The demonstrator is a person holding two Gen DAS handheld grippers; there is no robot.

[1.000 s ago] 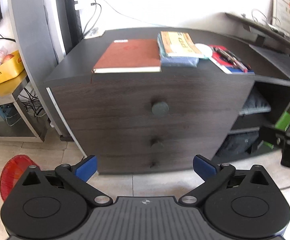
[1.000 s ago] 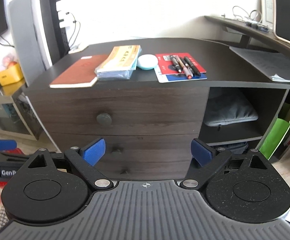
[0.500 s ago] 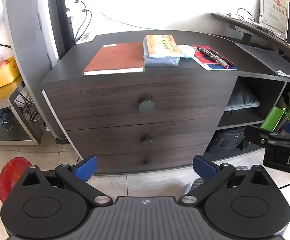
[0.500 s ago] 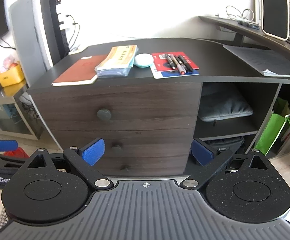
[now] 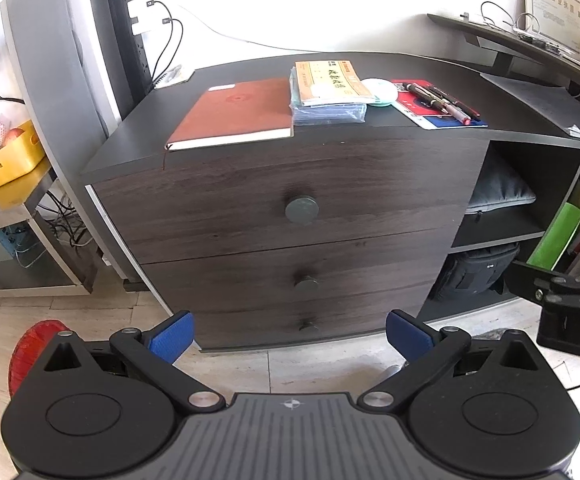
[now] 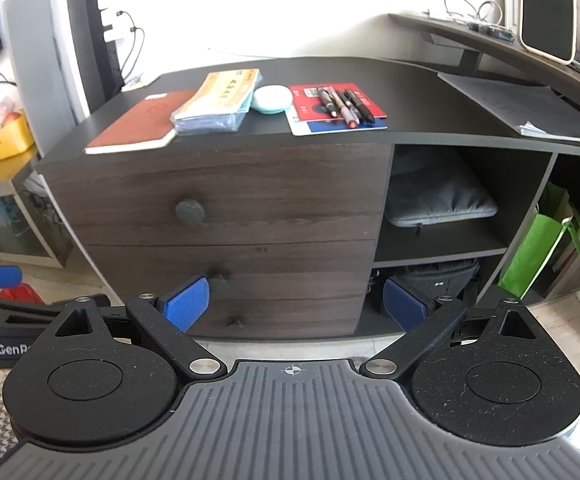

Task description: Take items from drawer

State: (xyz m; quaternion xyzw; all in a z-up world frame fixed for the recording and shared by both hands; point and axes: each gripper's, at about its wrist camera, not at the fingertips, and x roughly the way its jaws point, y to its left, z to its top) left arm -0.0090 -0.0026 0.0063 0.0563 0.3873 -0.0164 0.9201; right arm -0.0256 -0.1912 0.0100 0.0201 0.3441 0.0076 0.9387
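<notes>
Three drawers, all shut: top drawer [image 5: 290,196] flush with the front of the cabinet, round knob [image 5: 301,210] untouched, the second drawer [image 5: 298,276] and bottom drawer [image 5: 302,324] below it closed as well. Contents hidden behind the fronts, so no telling what lies inside. On the table [image 5: 510,96] above the drawers: a brown notebook [image 5: 233,114], a yellow booklet [image 5: 330,80] on top of a clear plastic packet [image 5: 328,114], a round pale case [image 5: 382,90], and several pens [image 5: 442,100] lying on a red and blue card [image 5: 434,114]. Possibly already taken out of a drawer, possibly just lying there; not to be settled from this. Judged by the closed fronts, either the opening step not yet begun or the whole job finished and the drawer pushed back; more likely the first, with both tools facing the cabinet.

Left gripper [image 5: 287,330] spread wide, blue pads far apart, nothing between them, well short of the cabinet and aimed roughly at the knob. Right gripper [image 6: 296,304] equally wide, empty, touching nothing, hanging before the lower drawers and the open shelf [image 6: 438,248] to the side, where a grey pouch [image 6: 442,200] rests. Next, presumably: one gripper onto the top knob, a squeeze, a straight pull.
</notes>
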